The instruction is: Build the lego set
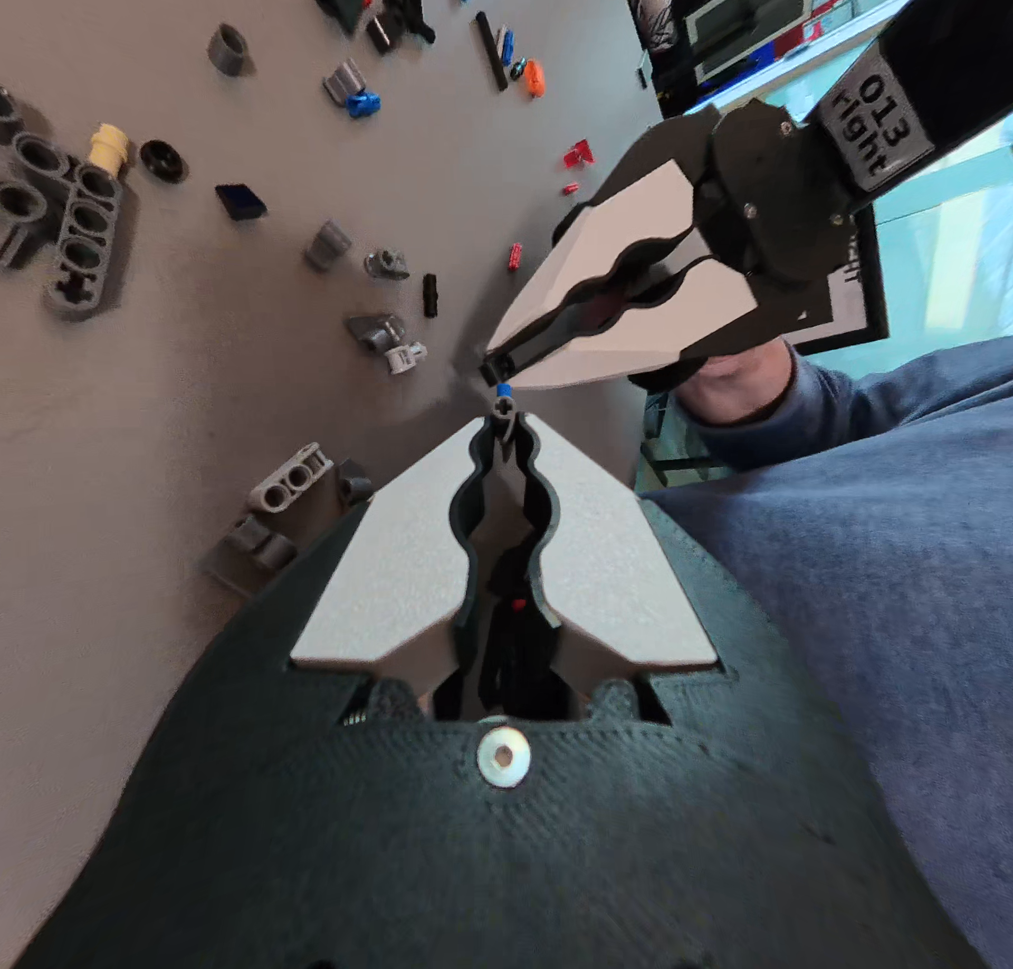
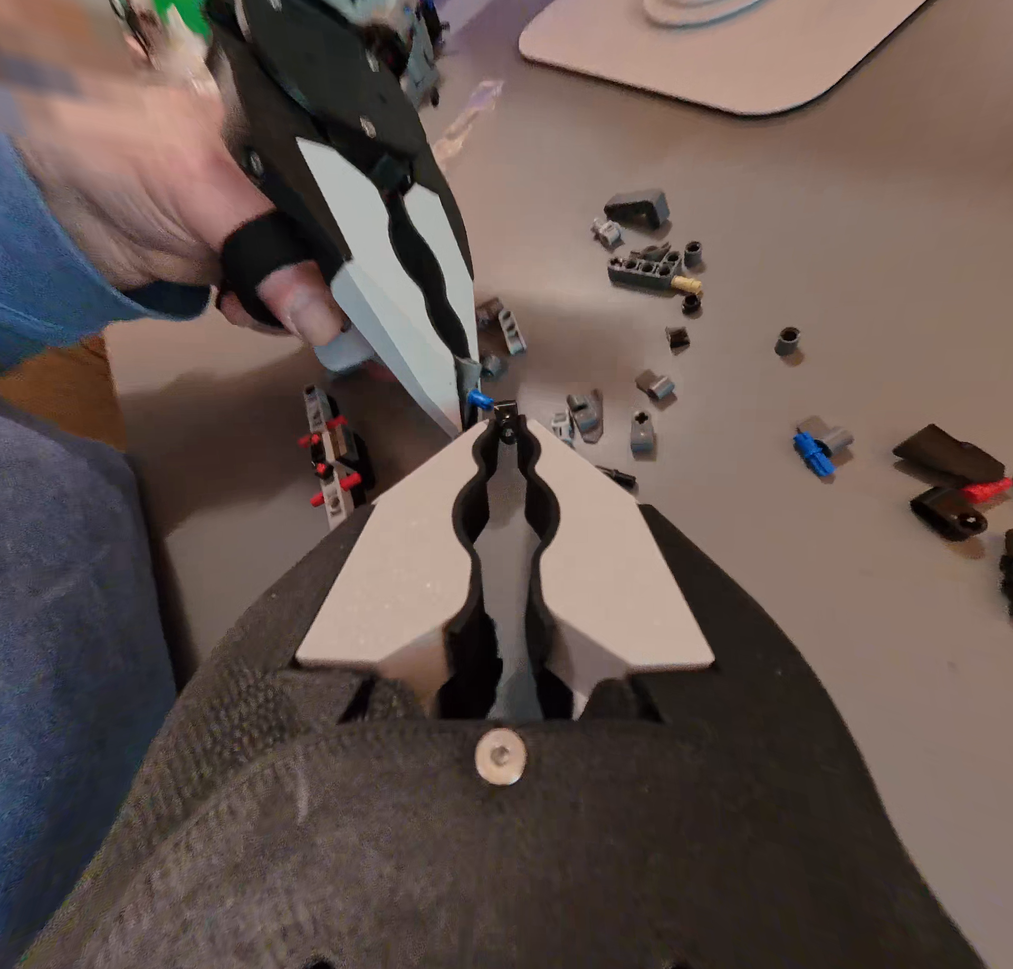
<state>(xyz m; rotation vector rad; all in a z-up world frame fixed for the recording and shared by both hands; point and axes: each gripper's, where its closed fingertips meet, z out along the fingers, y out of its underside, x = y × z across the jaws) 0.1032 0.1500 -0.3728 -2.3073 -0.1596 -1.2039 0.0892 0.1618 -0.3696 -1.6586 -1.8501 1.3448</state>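
My left gripper is shut on a small grey connector with a blue pin sticking out of its end. My right gripper comes in from the upper right, shut on a small black piece. The black piece sits right at the blue pin's tip. In the right wrist view my right gripper holds the black piece, and the left gripper reaches down from the upper left with the grey connector and blue pin. Both are held just above the grey table.
Several loose grey, black, blue and red pieces lie scattered on the table. A grey beam with a tan pin lies at the left. A part-built grey assembly with red pins lies near the person's blue sleeve. A grey mat lies at the far right. Left and right tips are no more than a few centimetres apart.
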